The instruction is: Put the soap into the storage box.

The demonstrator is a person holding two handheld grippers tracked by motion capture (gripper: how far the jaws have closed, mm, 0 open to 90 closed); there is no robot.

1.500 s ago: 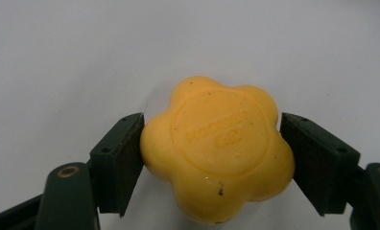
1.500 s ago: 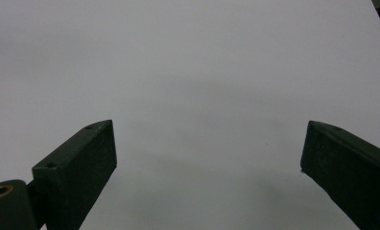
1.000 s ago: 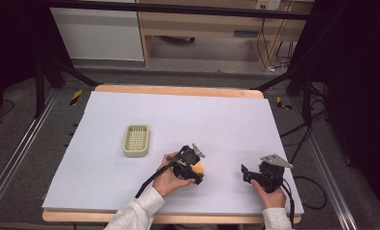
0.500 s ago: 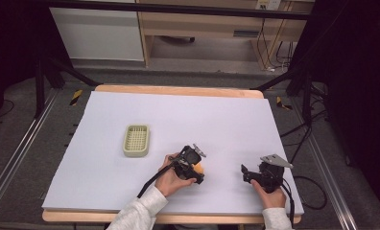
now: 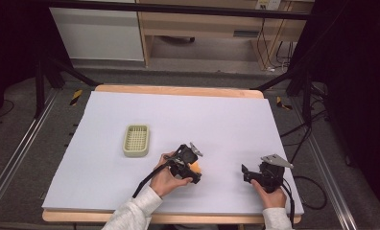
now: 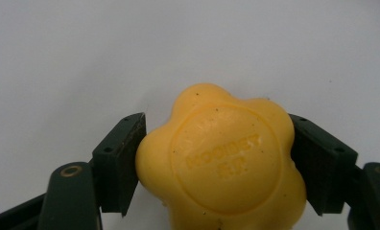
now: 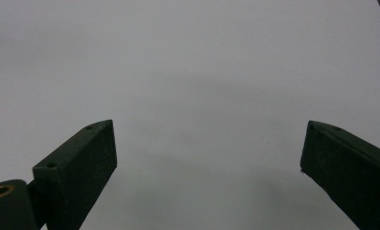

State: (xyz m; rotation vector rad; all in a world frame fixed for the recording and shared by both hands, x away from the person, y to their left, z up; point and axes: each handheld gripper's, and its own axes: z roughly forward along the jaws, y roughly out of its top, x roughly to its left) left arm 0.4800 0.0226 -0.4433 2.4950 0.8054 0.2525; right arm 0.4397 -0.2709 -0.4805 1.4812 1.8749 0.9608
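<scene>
Slip risk: soap (image 6: pixel 226 163) is rounded and lobed, and the left gripper (image 6: pixel 217 165) pinches it only at two side lobes, so it could squirt out or twist if lifted fast. Soap sits between those jaws on the table (image 5: pixel 226 120), near the front edge, right of the basket (image 5: pixel 136 140). Right gripper (image 7: pixel 207 163) is spread, holding nothing.

- High view: above the near edge, looking forward and down on the whole white table (image 5: pixel 178 115).
- Left gripper view: close along its jaws — white surface (image 6: pixel 130 48) beyond.
- Right gripper view: same surface (image 7: pixel 188 72), close.
</scene>
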